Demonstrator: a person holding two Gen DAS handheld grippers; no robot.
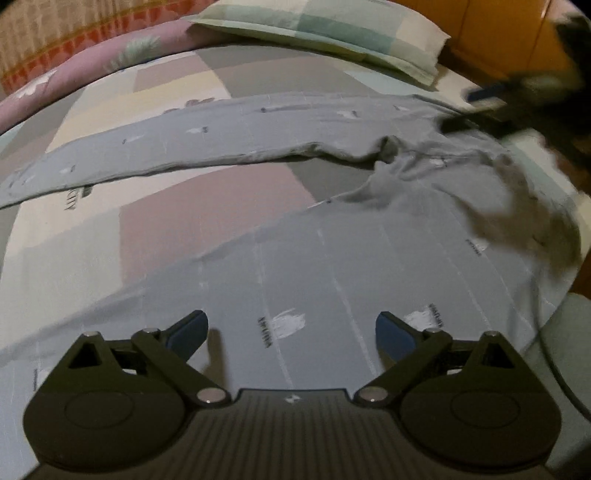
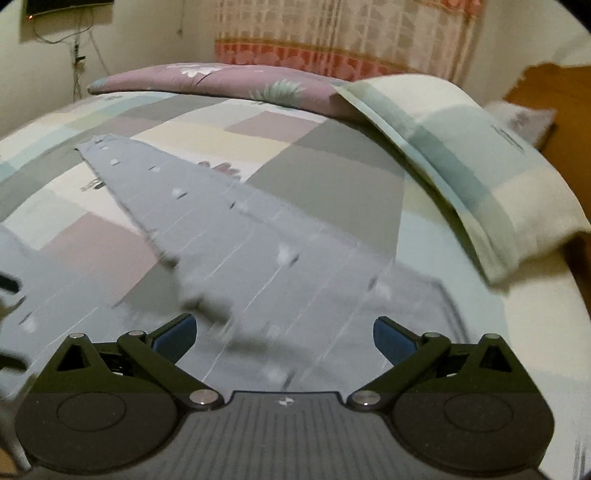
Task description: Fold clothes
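Observation:
A pair of light grey-blue trousers [image 1: 332, 258] with thin white stripes and small prints lies spread on the bed, its two legs running apart toward the left. My left gripper [image 1: 291, 332] is open and empty, just above the near leg. In the right wrist view the trousers [image 2: 258, 258] stretch away to the far left, and my right gripper [image 2: 284, 332] is open and empty over the waist end. The right gripper [image 1: 491, 110] also shows blurred at the far right of the left wrist view, over the bunched waist.
The bed sheet [image 1: 166, 229] is a pastel patchwork. A checked pillow [image 2: 461, 166] lies at the right, a mauve flowered quilt [image 2: 221, 81] along the far edge. A wooden headboard [image 1: 498, 33] stands behind the pillow. A curtain [image 2: 351, 37] hangs behind the bed.

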